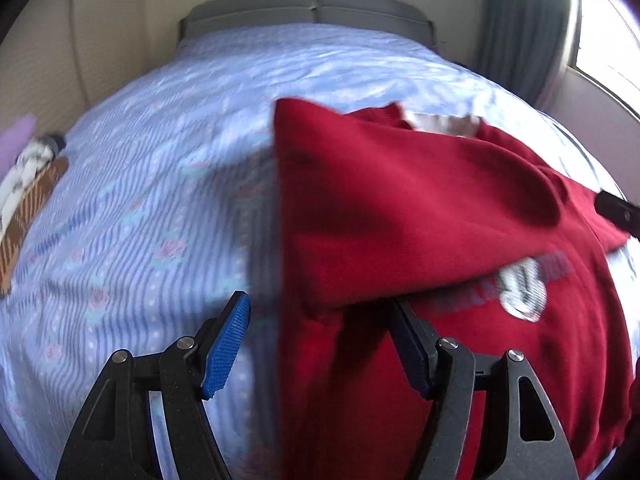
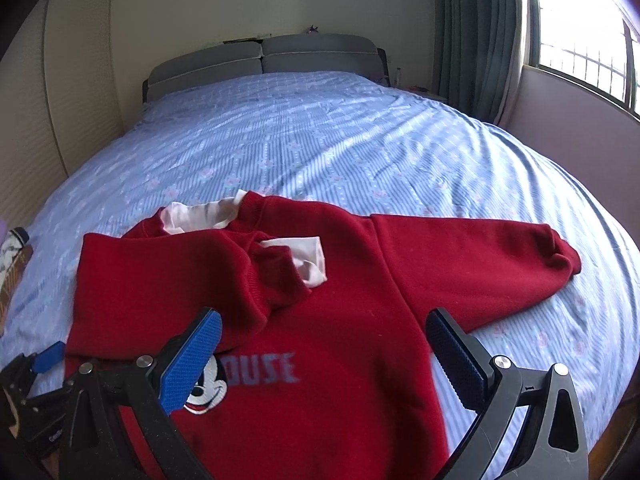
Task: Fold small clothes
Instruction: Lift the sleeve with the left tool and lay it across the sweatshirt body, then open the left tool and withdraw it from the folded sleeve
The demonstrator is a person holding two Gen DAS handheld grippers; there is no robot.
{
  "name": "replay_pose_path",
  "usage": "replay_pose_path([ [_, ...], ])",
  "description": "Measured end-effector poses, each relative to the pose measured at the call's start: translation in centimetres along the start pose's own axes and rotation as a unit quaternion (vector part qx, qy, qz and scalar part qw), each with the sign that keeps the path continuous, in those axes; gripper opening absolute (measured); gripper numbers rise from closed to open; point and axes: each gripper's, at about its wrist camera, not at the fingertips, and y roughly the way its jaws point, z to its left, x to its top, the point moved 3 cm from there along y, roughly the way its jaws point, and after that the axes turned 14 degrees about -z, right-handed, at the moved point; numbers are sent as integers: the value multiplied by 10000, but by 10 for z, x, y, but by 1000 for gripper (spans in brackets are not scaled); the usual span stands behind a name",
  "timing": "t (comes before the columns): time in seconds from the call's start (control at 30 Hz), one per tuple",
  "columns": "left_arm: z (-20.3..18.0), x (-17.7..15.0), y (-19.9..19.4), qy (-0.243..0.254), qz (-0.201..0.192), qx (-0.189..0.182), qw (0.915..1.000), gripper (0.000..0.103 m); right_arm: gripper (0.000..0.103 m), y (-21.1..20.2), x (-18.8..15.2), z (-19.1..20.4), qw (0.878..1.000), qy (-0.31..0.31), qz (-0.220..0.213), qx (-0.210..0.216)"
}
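A small red sweatshirt (image 2: 340, 300) with a Mickey Mouse print (image 2: 206, 384) and a white collar (image 2: 200, 214) lies face up on the bed. Its left sleeve is folded across the chest; the right sleeve (image 2: 480, 252) stretches out to the right. My left gripper (image 1: 320, 344) is open at the folded left edge of the sweatshirt (image 1: 400, 208), holding nothing; it also shows in the right wrist view (image 2: 44, 356). My right gripper (image 2: 324, 360) is open above the sweatshirt's lower front, empty. Its tip shows in the left wrist view (image 1: 616, 210).
The bed has a blue patterned cover (image 2: 320, 140) and a grey headboard (image 2: 260, 60). A small pile of other clothes (image 1: 28, 184) lies at the bed's left edge. A window and curtain (image 2: 480, 40) are on the right wall.
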Motion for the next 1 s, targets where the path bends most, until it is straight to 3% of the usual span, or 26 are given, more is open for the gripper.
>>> replay_pose_path([
  [0.13,24,3,-2,-484,-142,150,9986,70,103,18,-2,13,9999,19,51,-104],
  [0.27,34,0,-6,-659,-227,170,9974,72,103,37,-2,12,9993,83,150,-320],
  [0.67,45,-5,1,-627,-269,156,9975,78,102,65,-31,12,9969,-534,362,-455],
  [0.83,37,3,-11,-523,-308,209,9979,76,102,52,-22,11,9977,-512,283,-350],
  [1.0,16,16,-39,-301,-544,263,9977,76,102,15,-6,-9,9991,-389,-125,-90],
])
